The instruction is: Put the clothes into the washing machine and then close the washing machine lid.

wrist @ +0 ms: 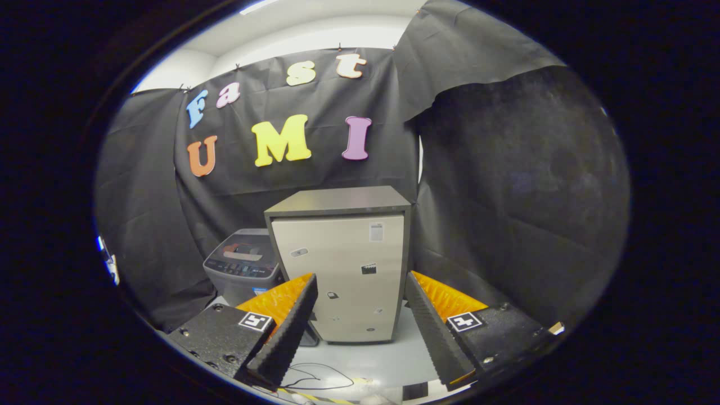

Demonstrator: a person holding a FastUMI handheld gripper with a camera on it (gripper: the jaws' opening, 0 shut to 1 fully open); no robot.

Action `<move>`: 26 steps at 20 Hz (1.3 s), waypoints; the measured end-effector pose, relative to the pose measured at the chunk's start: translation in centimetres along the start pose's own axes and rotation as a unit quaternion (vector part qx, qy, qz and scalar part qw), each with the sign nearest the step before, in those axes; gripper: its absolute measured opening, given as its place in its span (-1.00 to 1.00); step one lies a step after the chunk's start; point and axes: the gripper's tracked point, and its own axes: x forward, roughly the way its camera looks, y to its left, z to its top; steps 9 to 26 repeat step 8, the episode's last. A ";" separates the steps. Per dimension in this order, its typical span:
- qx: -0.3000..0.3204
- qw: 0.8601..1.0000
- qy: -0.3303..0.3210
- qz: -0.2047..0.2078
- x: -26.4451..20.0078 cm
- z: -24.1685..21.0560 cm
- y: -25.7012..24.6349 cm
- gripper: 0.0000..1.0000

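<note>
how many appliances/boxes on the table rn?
2. A tall cabinet stands just beyond the open gripper, framed between its fingers. The washing machine sits beside it, partly hidden behind it. More could be hidden.

Two-finger gripper point(360, 323), fingers set wide apart with nothing between them. Long wedge-shaped fingers point(287, 332), inner faces ribbed with fine ridges from base to tip. Orange ribbed plastic backing point(278, 298) behind each finger, brighter on the right side. Blocky black textured mounts point(216, 337) at the base of each finger, rough grainy surface, dotted with small round screws point(218, 307). Square black-and-white marker tags point(256, 321) stuck on top of both mounts, one per side.
</note>
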 end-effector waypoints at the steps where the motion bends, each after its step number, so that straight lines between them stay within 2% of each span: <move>1: -0.005 1.000 0.001 0.001 0.0 -0.2 0.0 0.97; 26: -0.021 1.000 0.006 0.004 0.4 -0.4 -0.1 0.96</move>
